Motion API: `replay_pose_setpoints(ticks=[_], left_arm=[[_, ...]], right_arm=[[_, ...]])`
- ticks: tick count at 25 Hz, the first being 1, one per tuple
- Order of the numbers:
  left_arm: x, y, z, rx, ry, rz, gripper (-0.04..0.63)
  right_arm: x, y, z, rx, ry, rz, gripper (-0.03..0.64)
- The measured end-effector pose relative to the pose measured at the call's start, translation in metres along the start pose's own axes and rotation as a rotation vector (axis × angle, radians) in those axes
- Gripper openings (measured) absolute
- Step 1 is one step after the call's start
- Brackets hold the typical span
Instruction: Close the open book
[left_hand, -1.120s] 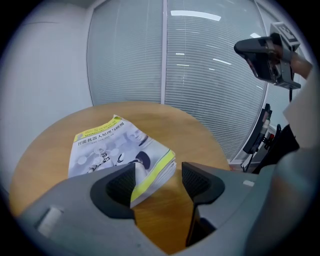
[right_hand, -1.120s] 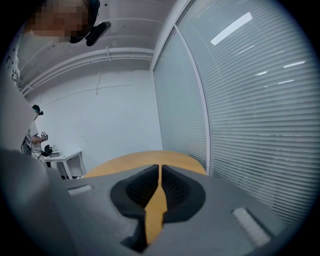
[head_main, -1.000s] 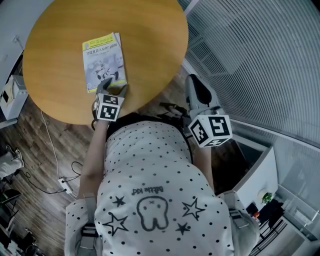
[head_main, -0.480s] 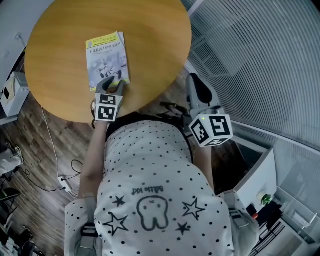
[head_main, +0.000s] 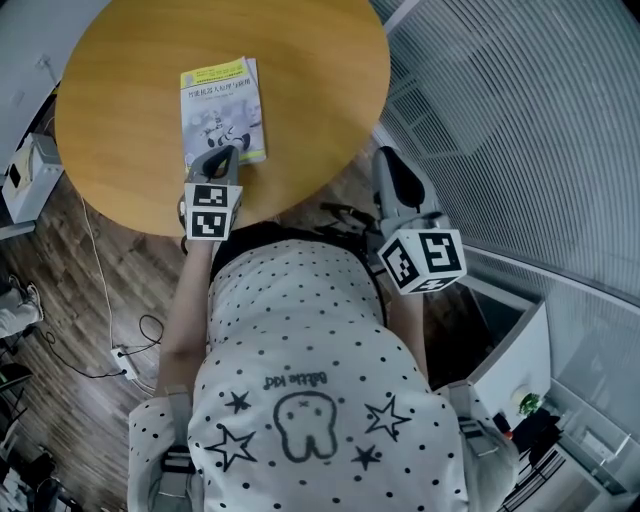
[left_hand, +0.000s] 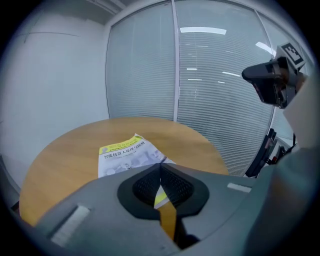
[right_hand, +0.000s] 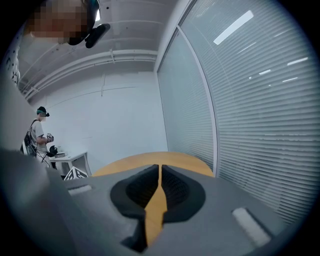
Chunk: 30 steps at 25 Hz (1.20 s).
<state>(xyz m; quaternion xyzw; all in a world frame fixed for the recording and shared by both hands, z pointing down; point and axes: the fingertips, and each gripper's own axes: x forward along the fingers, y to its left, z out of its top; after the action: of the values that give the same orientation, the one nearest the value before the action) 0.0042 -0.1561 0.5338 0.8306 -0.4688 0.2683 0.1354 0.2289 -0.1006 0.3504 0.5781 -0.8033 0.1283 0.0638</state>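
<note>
Item 1, left gripper (left_hand: 160, 166): jaws have just been closing and now meet at the tips, with only a thin slit between the ribbed pads lower down; nothing is held. In the head view the left gripper (head_main: 222, 156) has its tips over the near edge of the book, and whether they touch it cannot be told

Item 2, book (head_main: 222, 106): closed, lying flat and cover up on the round wooden table (head_main: 310, 70), on the person's left half of the top. From the left gripper view the book (left_hand: 125, 154) lies just beyond and below the jaw tips, its yellow title band on the far side

Item 3, right gripper (right_hand: 160, 167): jaws together, empty, pointed toward the table (right_hand: 150, 161). In the head view the right gripper (head_main: 388, 160) sits off the table's rim, well apart from the book

Item 4, background: a person (right_hand: 39, 136) stands beside a small white desk (right_hand: 70, 157)
</note>
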Motion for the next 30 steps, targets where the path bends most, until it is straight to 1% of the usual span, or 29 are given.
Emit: replay_pose_setpoints(ticks=[4,10,17,24,28,30], left_arm=[[-0.013,0.010,0.010,-0.019,-0.047,0.020,0.011],[-0.041,0.032,0.047,-0.026,-0.143,0.127,0.010],[-0.090,0.040,0.104,-0.058,-0.329,0.181,0.009],[-0.149,0.048,0.153,-0.015,-0.507,0.241,0.009],[-0.180,0.048,0.166,0.005,-0.557,0.270,0.009],[-0.194,0.047,0.167,-0.001,-0.570,0.280,0.009]], right_arm=[[-0.002,0.008,-0.001,-0.001,-0.005,0.007,0.021],[-0.006,0.007,-0.007,0.002,-0.008,0.017,0.021],[-0.006,0.010,-0.009,-0.002,-0.011,0.045,0.021],[0.006,0.020,-0.009,-0.014,-0.004,0.080,0.021],[0.008,0.023,-0.006,-0.022,-0.006,0.093,0.021],[0.009,0.024,-0.006,-0.026,-0.008,0.098,0.021]])
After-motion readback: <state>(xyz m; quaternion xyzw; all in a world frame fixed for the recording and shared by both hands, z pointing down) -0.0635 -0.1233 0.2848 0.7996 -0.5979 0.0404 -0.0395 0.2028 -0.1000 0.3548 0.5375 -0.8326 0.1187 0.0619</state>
